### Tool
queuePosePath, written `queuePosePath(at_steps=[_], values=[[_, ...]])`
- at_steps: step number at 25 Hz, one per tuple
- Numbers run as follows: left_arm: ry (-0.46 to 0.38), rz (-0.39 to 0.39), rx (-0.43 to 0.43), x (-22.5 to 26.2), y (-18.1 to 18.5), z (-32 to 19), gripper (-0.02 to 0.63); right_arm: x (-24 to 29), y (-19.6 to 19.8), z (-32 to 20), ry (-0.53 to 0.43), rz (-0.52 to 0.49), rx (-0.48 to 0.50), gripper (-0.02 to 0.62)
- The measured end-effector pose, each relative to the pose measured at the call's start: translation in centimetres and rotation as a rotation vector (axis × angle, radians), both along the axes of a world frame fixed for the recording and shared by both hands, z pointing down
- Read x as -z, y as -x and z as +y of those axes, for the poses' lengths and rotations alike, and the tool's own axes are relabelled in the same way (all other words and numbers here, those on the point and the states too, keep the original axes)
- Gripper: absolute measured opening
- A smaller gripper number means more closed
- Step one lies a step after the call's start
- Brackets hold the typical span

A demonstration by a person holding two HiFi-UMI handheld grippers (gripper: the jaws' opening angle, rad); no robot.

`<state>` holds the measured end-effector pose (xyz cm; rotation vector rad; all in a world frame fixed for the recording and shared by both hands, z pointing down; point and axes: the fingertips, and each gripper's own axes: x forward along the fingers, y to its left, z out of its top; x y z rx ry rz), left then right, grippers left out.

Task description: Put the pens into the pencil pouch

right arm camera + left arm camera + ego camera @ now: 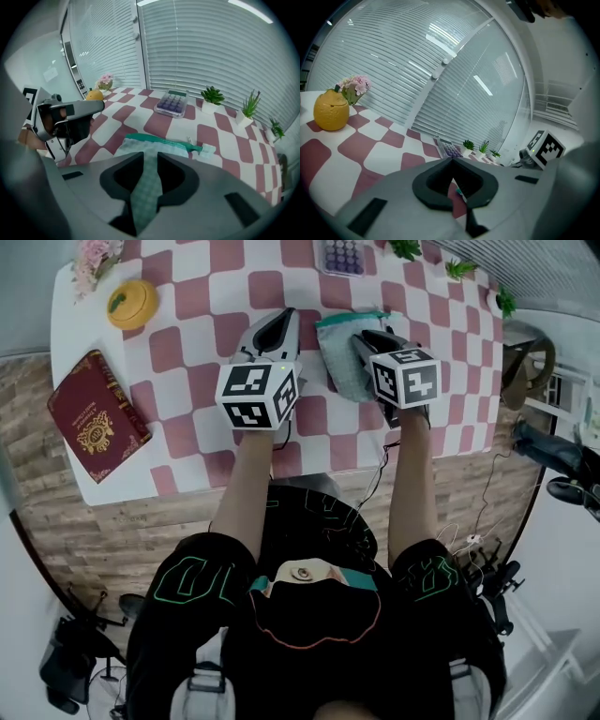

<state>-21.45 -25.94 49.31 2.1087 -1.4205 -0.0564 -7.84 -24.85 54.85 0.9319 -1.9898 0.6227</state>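
Right now my left gripper (286,317) hangs over the pink-and-white checked tablecloth (187,343), just left of the green checked fabric pencil pouch (337,357). In the left gripper view its jaws meet at the tips, closed (451,161). I make out nothing held there. A small teal speck shows below the tips, and I cannot tell what it is.

My right gripper (366,338) is tilted down over the pouch, which lies flat on the cloth near the middle of the table. In the right gripper view the jaws stand a little apart (150,157). A strip of the pouch's (136,147) checked cloth shows in the gap, and I do not see the pads pressing it. The pouch's teal zip edge (159,139) runs along its far side.

At the table's left end sits a dark red hardback book with gold ornament (96,415). Beyond it are a yellow fruit-shaped pot (132,303) and a bunch of pale pink flowers (94,259). A purple-keyed calculator (342,254) lies at the far edge past the pouch. Small green potted plants (212,96) stand along the far right edge by the blinds.
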Motion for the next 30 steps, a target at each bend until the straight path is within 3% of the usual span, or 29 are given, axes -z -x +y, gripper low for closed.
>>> queuePosePath(at_steps=[7, 20, 22, 27, 30], values=[[0.015, 0.035, -0.002, -0.6, 0.3, -0.1, -0.003, -1.8, -0.6, -1.1, 0.037, 0.047, -0.064, 0.217], [0.033, 0.072, 0.011, -1.3, 0.8, 0.1, -0.003, -3.0, -0.3, -1.4, 0.085, 0.082, -0.051, 0.226], [0.04, 0.072, 0.021, -1.6, 1.1, 0.3, -0.003, -3.1, 0.0, -1.2, 0.089, 0.084, -0.037, 0.202], [0.048, 0.066, 0.031, -1.8, 1.1, 0.9, -0.003, -3.2, 0.4, -0.3, 0.072, 0.112, 0.007, 0.036], [0.046, 0.054, 0.031, -1.6, 0.6, 1.3, -0.003, -3.2, 0.4, -0.2, 0.041, 0.13, 0.031, 0.018]])
